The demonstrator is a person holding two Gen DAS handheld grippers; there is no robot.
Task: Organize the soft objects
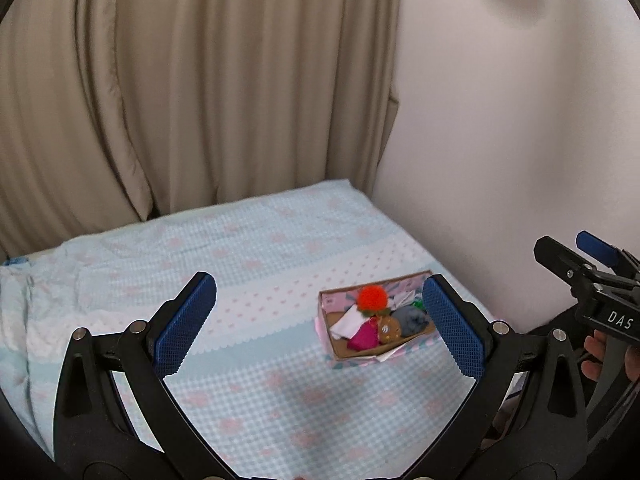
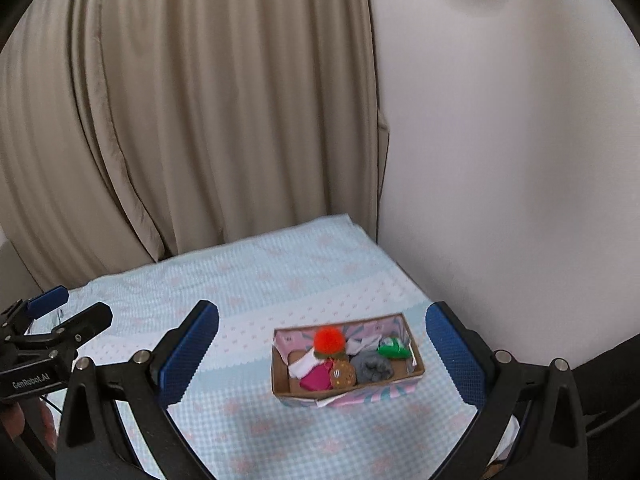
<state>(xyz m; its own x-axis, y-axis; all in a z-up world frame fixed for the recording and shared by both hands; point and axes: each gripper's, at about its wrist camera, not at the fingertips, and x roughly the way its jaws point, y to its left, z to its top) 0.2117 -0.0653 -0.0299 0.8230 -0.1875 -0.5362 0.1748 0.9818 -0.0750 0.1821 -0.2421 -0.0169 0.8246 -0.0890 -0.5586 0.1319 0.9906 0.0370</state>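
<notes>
A small cardboard box (image 1: 340, 350) (image 2: 280, 380) with pink patterned sides sits on the bed. It holds soft things: an orange-red pompom (image 1: 373, 297) (image 2: 329, 340), a white cloth (image 1: 352, 322), a magenta pouch (image 2: 316, 379), a brown round toy (image 2: 342, 374), a grey bundle (image 2: 372, 366) and a green piece (image 2: 394, 349). My left gripper (image 1: 320, 326) is open and empty, held above the bed short of the box. My right gripper (image 2: 322, 354) is open and empty, with the box seen between its fingers farther off.
The bed has a pale blue checked cover with pink flowers (image 1: 248, 392). Beige curtains (image 1: 180, 80) hang behind it and a white wall (image 1: 520, 120) runs along its right side. The right gripper shows at the right edge of the left wrist view (image 1: 592, 280).
</notes>
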